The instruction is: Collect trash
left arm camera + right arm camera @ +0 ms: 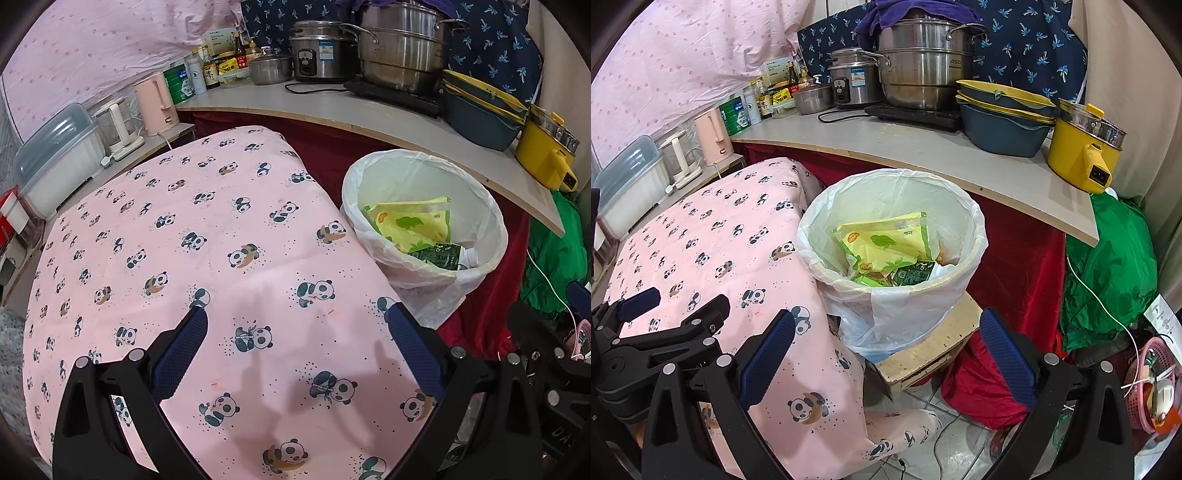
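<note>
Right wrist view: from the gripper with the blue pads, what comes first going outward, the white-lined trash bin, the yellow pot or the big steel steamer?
From the right gripper:
1. Trash bin, straight ahead, on a wooden block.
2. Yellow pot, right, on the counter's edge.
3. Steel steamer, at the counter's back.

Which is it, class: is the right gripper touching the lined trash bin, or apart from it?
Apart. The right wrist view shows the right gripper open, its fingers spread in front of the trash bin, holding nothing.
</note>
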`<state>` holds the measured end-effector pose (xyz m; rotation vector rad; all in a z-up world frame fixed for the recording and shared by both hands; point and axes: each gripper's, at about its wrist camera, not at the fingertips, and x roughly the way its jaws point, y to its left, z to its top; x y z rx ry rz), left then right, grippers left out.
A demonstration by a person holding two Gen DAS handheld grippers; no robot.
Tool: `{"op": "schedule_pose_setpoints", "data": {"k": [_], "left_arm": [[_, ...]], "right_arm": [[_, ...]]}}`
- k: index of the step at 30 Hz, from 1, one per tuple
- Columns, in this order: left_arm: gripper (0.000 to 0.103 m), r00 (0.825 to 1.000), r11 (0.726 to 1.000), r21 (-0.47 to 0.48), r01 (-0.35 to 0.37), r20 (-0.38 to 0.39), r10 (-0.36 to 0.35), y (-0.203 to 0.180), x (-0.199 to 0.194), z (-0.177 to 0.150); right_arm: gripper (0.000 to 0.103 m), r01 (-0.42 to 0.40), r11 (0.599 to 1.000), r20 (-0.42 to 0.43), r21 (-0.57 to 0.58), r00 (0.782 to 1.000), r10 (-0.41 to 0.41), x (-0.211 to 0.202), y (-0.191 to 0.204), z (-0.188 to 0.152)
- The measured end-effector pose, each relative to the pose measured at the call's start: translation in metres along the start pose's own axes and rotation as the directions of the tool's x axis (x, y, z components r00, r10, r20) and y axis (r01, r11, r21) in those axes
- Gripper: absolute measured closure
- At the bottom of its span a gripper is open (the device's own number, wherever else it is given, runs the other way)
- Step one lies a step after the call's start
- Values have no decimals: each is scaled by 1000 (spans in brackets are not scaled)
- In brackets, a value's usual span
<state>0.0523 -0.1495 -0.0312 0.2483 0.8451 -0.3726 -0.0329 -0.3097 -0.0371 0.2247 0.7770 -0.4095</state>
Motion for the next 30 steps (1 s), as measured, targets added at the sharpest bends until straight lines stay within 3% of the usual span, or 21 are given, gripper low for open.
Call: {"op": "schedule_pose_setpoints", "data": {"k": [30], "left_arm": [[9,1000,1000,-1,12,1,-12,2,3,-1]], "right_arm": [[6,1,1000,-2,2,1000,-1,1,-4,-2]]}}
